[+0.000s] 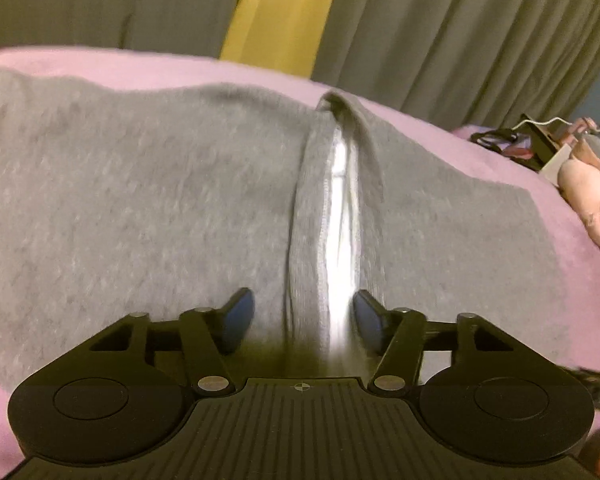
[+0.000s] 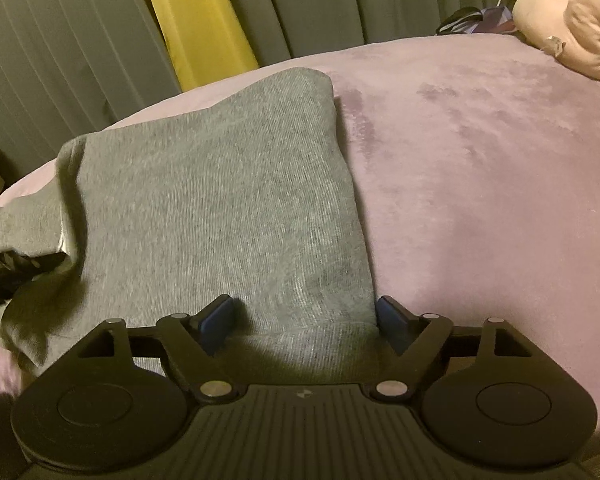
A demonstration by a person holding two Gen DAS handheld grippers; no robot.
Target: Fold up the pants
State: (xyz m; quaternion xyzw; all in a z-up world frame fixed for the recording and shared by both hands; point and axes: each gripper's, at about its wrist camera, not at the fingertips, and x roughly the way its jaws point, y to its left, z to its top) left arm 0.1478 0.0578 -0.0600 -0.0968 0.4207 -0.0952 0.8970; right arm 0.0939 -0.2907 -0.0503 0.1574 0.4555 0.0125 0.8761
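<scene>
On bed [image 2: 480, 140] | pants [image 2: 220, 208] | plush [image 2: 572, 28] far R | curtains [image 2: 320, 4] behind

Both grippers were matte black plastic. The left gripper [image 1: 304, 316] had a ribbed centre plate with a small crosshair mark, round discs at each side, silver pivot screws on the angled link arms, and dark blue pads [image 1: 240, 316]. The right gripper [image 2: 306, 320] was built the same, with blue pads [image 2: 216, 322].
</scene>
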